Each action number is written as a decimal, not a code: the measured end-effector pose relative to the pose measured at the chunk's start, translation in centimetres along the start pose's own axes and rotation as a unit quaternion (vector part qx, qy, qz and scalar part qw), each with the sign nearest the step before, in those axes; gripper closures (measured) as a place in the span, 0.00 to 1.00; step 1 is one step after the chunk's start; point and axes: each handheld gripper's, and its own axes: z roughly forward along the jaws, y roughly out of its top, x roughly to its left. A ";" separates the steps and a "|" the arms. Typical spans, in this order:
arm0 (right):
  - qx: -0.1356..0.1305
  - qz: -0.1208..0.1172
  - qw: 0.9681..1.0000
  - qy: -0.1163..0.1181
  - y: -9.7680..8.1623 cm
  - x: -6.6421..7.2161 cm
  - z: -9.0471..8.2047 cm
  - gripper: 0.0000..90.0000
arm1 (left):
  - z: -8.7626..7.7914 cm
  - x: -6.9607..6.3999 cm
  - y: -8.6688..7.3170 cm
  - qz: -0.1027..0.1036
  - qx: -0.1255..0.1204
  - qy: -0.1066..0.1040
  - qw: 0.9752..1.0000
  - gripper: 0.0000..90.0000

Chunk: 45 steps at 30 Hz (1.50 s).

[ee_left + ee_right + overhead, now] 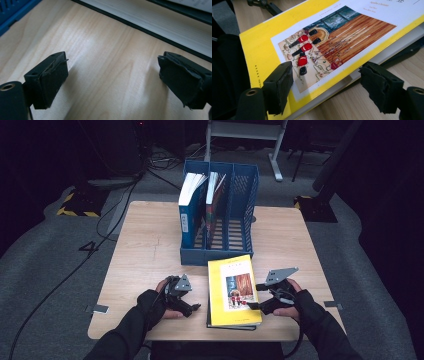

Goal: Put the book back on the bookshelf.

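Observation:
A yellow book (234, 290) with a picture on its cover lies on top of a dark book (230, 326) near the table's front edge. My right gripper (253, 296) is at the yellow book's right edge. In the right gripper view the right gripper (327, 85) straddles that edge of the yellow book (262, 47), one pad over the cover and the other past the edge, with a gap on both sides. My left gripper (192, 309) rests left of the books. In the left gripper view the left gripper (112, 80) stands open over bare wood, with the books' page edges (150, 15) just beyond.
A blue file holder (245, 195) stands at the table's middle back, holding a blue book (190, 210) and a second book (215, 205) upright in its left slots; the right slot is free. Bare wooden table (145, 250) surrounds it.

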 end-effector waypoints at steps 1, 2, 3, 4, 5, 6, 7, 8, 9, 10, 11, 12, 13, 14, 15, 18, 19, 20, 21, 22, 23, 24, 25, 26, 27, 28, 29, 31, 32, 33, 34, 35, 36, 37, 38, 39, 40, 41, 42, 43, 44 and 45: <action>-0.004 -0.001 1.000 0.005 0.1 -0.2 0.1 0.32 | 0.1 0.1 0.1 0.000 -0.001 0.002 1.000 0.10; -0.008 0.002 1.000 0.007 0.1 -0.3 0.1 0.33 | 0.2 0.3 0.3 0.000 -0.001 0.006 1.000 0.11; -0.015 0.004 1.000 0.014 0.2 -0.5 0.2 0.34 | 0.3 0.7 0.5 -0.005 -0.005 0.009 1.000 0.13; -0.021 0.007 0.999 0.024 0.3 -0.7 0.3 0.36 | 0.5 1.1 0.7 -0.015 -0.004 0.009 1.000 0.17; -0.024 0.011 0.999 0.028 0.4 -1.0 0.5 0.39 | 0.6 1.3 0.9 -0.020 -0.002 0.014 1.000 0.18; -0.022 0.013 0.999 0.031 0.5 -1.2 0.7 0.41 | 0.8 1.6 1.1 -0.027 -0.005 0.016 0.999 0.19; -0.021 0.011 0.999 0.036 0.6 -1.3 0.9 0.42 | 0.8 1.6 1.1 -0.027 -0.005 0.016 0.999 0.21; -0.021 0.011 0.999 0.036 0.6 -1.3 0.9 0.42 | 0.9 1.8 1.3 -0.030 -0.006 0.020 0.999 0.21; -0.018 0.010 0.999 0.044 0.6 -1.5 1.2 0.46 | 1.1 2.0 1.5 -0.030 -0.007 0.024 0.999 0.23; -0.011 0.016 0.998 0.056 0.6 -1.9 1.8 0.47 | 1.2 2.2 1.7 -0.032 -0.006 0.026 0.999 0.24; -0.008 0.018 0.998 0.060 0.6 -2.1 2.2 0.47 | 1.4 2.3 1.8 -0.036 -0.008 0.026 0.999 0.25; -0.008 0.018 0.998 0.060 0.6 -2.1 2.2 0.47 | 1.5 2.4 2.0 -0.034 -0.008 0.028 0.999 0.25; -0.004 0.020 0.998 0.063 0.6 -2.2 2.5 0.47 | 1.6 2.6 2.1 -0.032 -0.007 0.024 0.999 0.25; -0.002 0.022 0.997 0.067 0.7 -2.4 2.7 0.47 | 1.7 2.8 2.1 -0.033 -0.006 0.023 0.999 0.24; -0.008 0.026 0.997 0.075 0.7 -2.5 2.9 0.47 | 1.7 2.8 2.2 -0.033 -0.006 0.023 0.999 0.24; -0.019 0.026 0.996 0.081 0.9 -2.7 3.1 0.45 | 1.5 2.8 2.2 -0.031 -0.006 0.026 0.999 0.27; -0.023 0.026 0.996 0.081 0.9 -2.7 3.2 0.45 | 1.5 2.7 2.2 -0.030 -0.005 0.028 0.999 0.27; -0.023 0.024 0.996 0.079 0.9 -2.7 3.2 0.45 | 1.5 2.8 2.2 -0.030 -0.004 0.028 0.999 0.27; -0.024 0.023 0.996 0.077 1.0 -2.7 3.3 0.45 | 1.5 2.8 2.2 -0.030 -0.005 0.027 0.999 0.28; -0.026 0.023 0.997 0.076 1.1 -2.7 3.3 0.45 | 1.5 2.8 2.2 -0.030 -0.005 0.026 0.999 0.29; -0.031 0.021 0.996 0.075 1.1 -2.6 3.3 0.45 | 1.4 2.8 2.1 -0.029 -0.006 0.027 0.999 0.29; -0.034 0.020 0.996 0.075 1.2 -2.7 3.3 0.45 | 1.4 2.9 2.1 -0.033 -0.006 0.025 0.999 0.30; -0.037 0.018 0.996 0.076 1.3 -2.7 3.3 0.46 | 1.4 2.9 2.1 -0.035 -0.006 0.026 0.999 0.30; -0.042 0.018 0.996 0.078 1.4 -2.7 3.4 0.48 | 1.4 2.8 2.2 -0.033 -0.006 0.027 0.999 0.30; -0.049 0.018 0.995 0.082 1.4 -2.7 3.5 0.50 | 1.4 2.8 2.2 -0.029 -0.004 0.029 0.999 0.32; -0.053 0.018 0.995 0.083 1.6 -2.6 3.8 0.53 | 1.4 2.8 2.2 -0.030 -0.005 0.028 0.999 0.33; -0.054 0.017 0.995 0.084 1.7 -2.6 3.9 0.56 | 1.4 2.8 2.2 -0.029 -0.004 0.028 0.999 0.33; -0.068 0.018 0.994 0.089 1.8 -2.6 4.0 0.66 | 1.3 2.9 2.1 -0.027 -0.004 0.027 0.999 0.33; -0.073 0.022 0.993 0.091 1.8 -2.6 4.0 0.69 | 1.3 2.9 2.1 -0.027 -0.005 0.027 0.999 0.33; -0.075 0.022 0.993 0.092 1.8 -2.7 3.9 0.72 | 1.1 3.0 2.0 -0.031 -0.008 0.027 0.999 0.33; -0.081 0.022 0.992 0.095 1.7 -2.6 3.8 0.73 | 1.1 3.0 2.0 -0.031 -0.008 0.027 0.999 0.33; -0.083 0.024 0.992 0.095 1.7 -2.6 3.7 0.74 | 0.8 3.1 2.0 -0.031 -0.014 0.031 0.999 0.33; -0.085 0.024 0.992 0.094 1.7 -2.6 3.7 0.75 | 0.7 3.1 1.9 -0.034 -0.017 0.029 0.999 0.34; -0.085 0.024 0.992 0.094 1.7 -2.6 3.7 0.75 | 0.7 3.1 1.9 -0.034 -0.017 0.029 0.999 0.35; -0.093 0.022 0.991 0.094 1.6 -2.5 3.7 0.76 | 0.5 3.1 2.0 -0.035 -0.019 0.033 0.999 0.35; -0.093 0.022 0.991 0.094 1.6 -2.5 3.7 0.76 | 0.5 3.1 2.0 -0.035 -0.019 0.033 0.999 0.36; -0.097 0.023 0.991 0.095 1.5 -2.5 3.7 0.76 | 0.4 3.0 2.0 -0.033 -0.022 0.032 0.999 0.36; -0.103 0.021 0.990 0.096 1.5 -2.5 3.6 0.77 | 0.2 2.9 2.0 -0.030 -0.024 0.033 0.999 0.38; -0.109 0.019 0.989 0.096 1.4 -2.4 3.5 0.77 | 0.1 2.9 2.1 -0.026 -0.027 0.036 0.999 0.38; -0.113 0.018 0.989 0.095 1.4 -2.3 3.4 0.78 | -0.1 2.9 2.1 -0.025 -0.029 0.036 0.999 0.38; -0.117 0.016 0.988 0.095 1.4 -2.2 3.3 0.78 | -0.3 2.8 2.1 -0.027 -0.034 0.036 0.998 0.38; -0.121 0.013 0.988 0.095 1.4 -2.1 3.2 0.79 | -0.5 2.8 2.1 -0.026 -0.036 0.036 0.998 0.39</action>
